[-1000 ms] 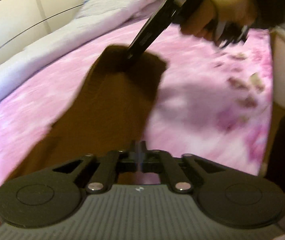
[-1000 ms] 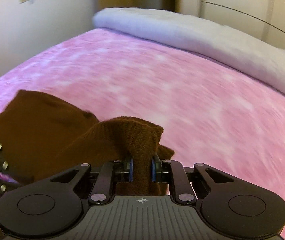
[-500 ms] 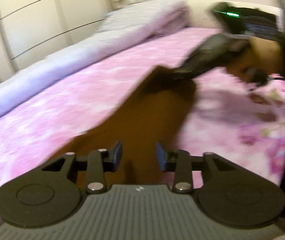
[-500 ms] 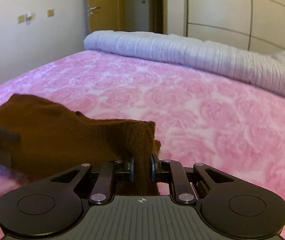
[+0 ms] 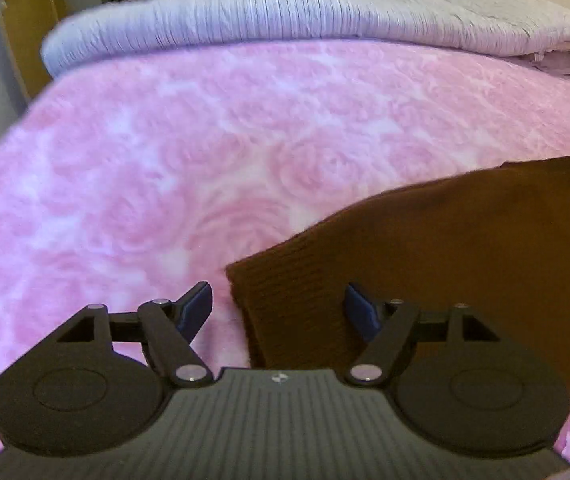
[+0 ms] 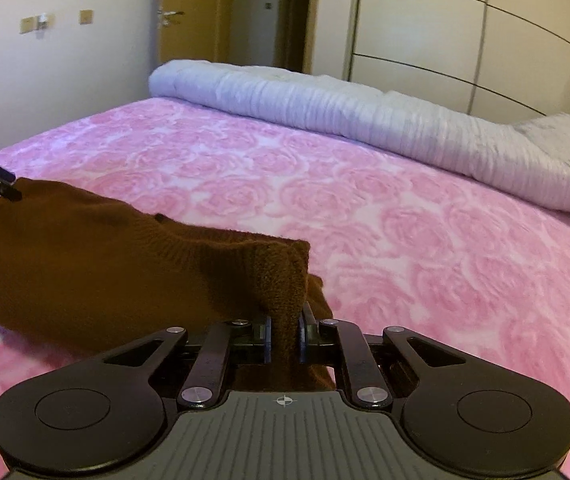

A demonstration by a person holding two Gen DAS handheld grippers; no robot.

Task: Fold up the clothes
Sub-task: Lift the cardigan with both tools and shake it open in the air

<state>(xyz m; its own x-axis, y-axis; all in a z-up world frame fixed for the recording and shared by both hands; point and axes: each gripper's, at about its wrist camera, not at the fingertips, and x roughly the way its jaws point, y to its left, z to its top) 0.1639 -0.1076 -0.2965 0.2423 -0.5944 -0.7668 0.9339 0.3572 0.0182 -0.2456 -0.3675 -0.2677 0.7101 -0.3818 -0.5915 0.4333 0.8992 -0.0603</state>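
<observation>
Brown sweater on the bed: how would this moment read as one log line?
left gripper: jaws opening, hem between, not pressed | right gripper: pinching sweater | sweater: on blanket

Warm, dim indoor light, pinkish cast. Left wrist view motion-blurred throughout; pink bedspread point(image 5: 173, 168) pattern smeared. Right wrist view sharper, soft toward edges. Fisheye bends wardrobe point(image 6: 465, 32) lines; dark corner vignetting. Soft shadows, no glare.
</observation>
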